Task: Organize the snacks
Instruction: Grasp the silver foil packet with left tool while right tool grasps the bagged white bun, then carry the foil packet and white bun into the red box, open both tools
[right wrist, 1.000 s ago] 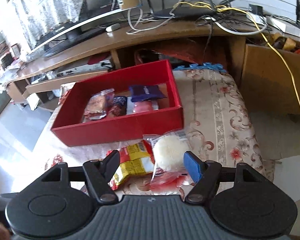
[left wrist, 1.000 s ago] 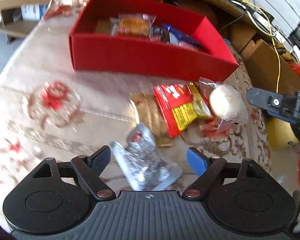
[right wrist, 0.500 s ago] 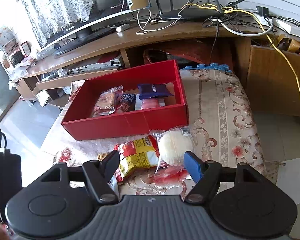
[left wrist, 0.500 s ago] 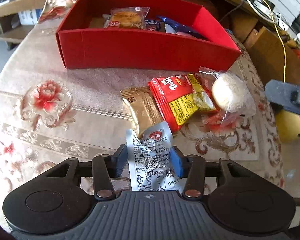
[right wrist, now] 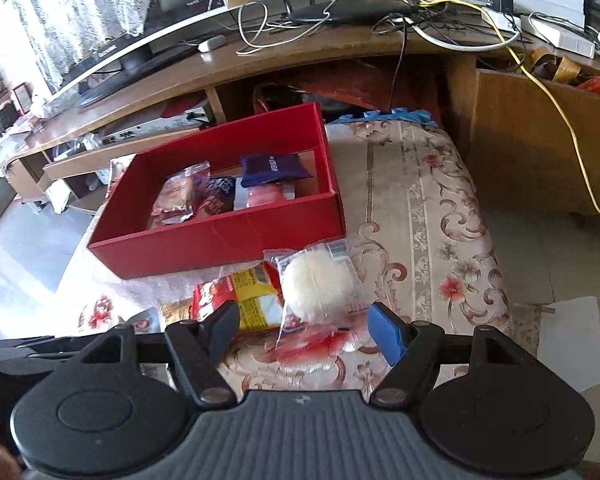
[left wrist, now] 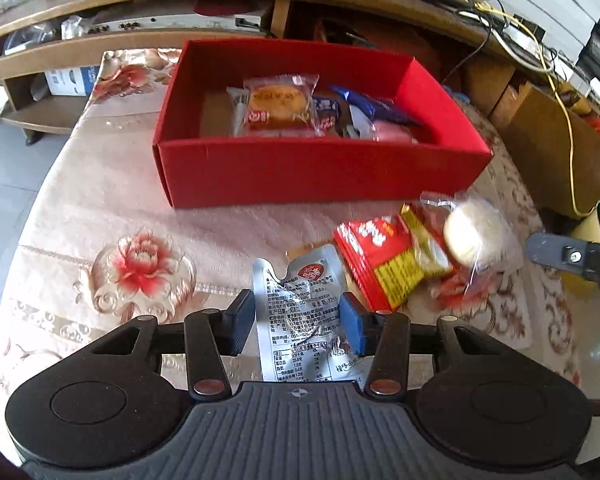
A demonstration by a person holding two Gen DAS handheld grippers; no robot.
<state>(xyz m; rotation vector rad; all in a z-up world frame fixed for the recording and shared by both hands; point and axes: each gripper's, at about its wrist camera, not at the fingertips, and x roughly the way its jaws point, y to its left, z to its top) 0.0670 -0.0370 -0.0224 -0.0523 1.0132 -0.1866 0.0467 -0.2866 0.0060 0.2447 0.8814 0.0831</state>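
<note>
Left wrist view: I have the left tool (left wrist: 298, 320) closed on the silver snack packet (left wrist: 300, 316), one pad on each side edge, and the foil stands up crumpled between them. The packet appears raised off the tabletop (left wrist: 100, 208); I cannot confirm that its lower end, hidden behind the tool body, is fully clear. The red box (left wrist: 320, 176) lies ahead of the tool and slightly to its left, with several wrapped snacks already inside.

Recommended handling, in my judgement: carry the packet forward over the box's near wall with enough height that the hanging foil does not catch the rim, then release over the bare floor at the box's left end, where there is room. The grip sits on thin, slippery foil, so I would move steadily and avoid quick wrist rolls that could let it slide out.

Condition of the packet: silver foil, creased, printed with dense black text and a small red round logo near the top; the top edge is notched and folded. It looks light and nearly flat.

Ahead and to the right of the left tool, on the tabletop, remain a red-and-yellow packet (left wrist: 384, 264), a tan packet (left wrist: 304, 250) partly covered, and a round white cake in clear wrap (left wrist: 474, 232).

Right wrist view: the right tool (right wrist: 304, 326) stands partly open and empty, poised just short of the white cake, pads not touching it.
</note>
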